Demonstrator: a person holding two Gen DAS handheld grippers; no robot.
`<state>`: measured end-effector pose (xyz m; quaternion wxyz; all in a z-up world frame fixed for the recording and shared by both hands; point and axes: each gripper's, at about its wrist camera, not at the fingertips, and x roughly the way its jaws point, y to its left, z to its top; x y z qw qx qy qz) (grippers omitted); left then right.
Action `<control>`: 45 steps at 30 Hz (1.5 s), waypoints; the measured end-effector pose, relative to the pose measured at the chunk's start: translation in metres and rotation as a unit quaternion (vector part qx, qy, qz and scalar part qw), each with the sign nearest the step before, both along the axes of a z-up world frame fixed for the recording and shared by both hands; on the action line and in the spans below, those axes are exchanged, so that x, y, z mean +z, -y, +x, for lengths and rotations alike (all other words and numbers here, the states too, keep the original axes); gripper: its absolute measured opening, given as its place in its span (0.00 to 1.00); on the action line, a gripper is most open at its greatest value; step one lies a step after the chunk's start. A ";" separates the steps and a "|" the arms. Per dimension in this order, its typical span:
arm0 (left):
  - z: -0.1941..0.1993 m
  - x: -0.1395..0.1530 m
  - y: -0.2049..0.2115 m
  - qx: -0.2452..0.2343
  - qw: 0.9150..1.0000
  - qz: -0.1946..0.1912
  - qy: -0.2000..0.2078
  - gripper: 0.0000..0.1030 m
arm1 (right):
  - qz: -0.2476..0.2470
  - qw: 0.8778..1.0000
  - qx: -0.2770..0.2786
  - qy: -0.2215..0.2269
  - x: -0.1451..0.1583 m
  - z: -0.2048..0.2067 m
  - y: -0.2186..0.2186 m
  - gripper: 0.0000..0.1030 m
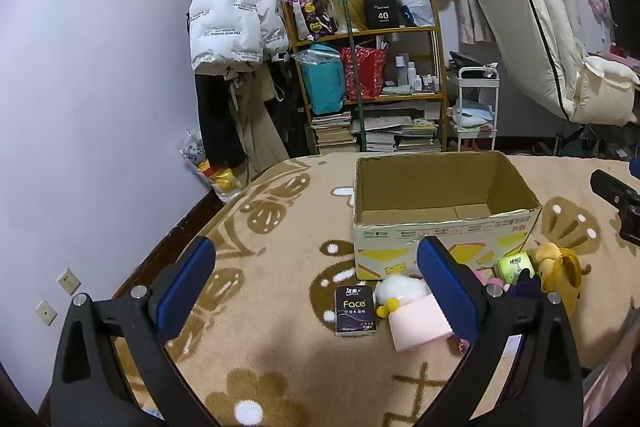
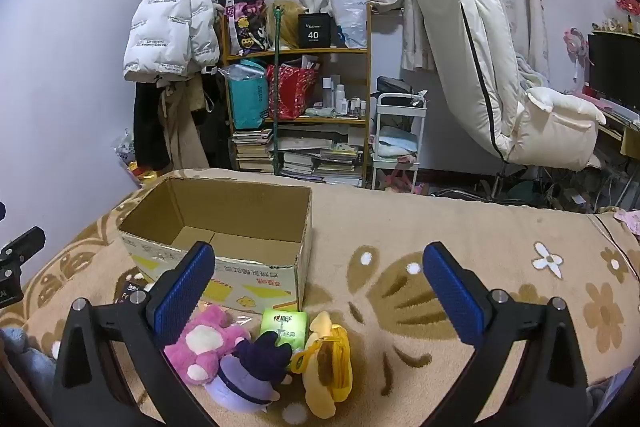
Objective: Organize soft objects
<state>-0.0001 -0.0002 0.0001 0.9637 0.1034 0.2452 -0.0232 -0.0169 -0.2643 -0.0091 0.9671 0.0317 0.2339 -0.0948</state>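
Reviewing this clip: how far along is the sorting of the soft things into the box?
Nothing looks done: the cardboard box shows a bare floor. Nothing in hand: left gripper and right gripper have jaws open. All remains: pink plush, purple plush, yellow plush, green tissue pack, black tissue pack.

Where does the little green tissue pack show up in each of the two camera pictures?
Left wrist view: the green tissue pack sits lower right, just past the right finger, beside the yellow plush.
Right wrist view: it lies low and centre-left, between the fingers, behind the purple plush.
Shared landmark: the open cardboard box, directly behind the pack in both.
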 end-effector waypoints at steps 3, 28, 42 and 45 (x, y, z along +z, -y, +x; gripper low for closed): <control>0.001 0.000 -0.001 0.001 1.000 -0.002 -0.002 0.97 | 0.003 1.000 0.003 -0.001 0.000 0.002 -0.002 1.00; -0.007 0.006 0.008 0.002 1.000 -0.004 0.005 0.97 | 0.008 1.000 -0.003 0.006 0.002 -0.002 0.001 1.00; -0.005 0.004 0.005 0.002 1.000 -0.003 0.004 0.97 | 0.006 1.000 -0.004 0.007 0.004 -0.003 0.000 1.00; -0.006 0.004 0.005 0.002 1.000 -0.003 0.005 0.97 | 0.006 1.000 -0.003 0.008 0.005 -0.003 0.000 1.00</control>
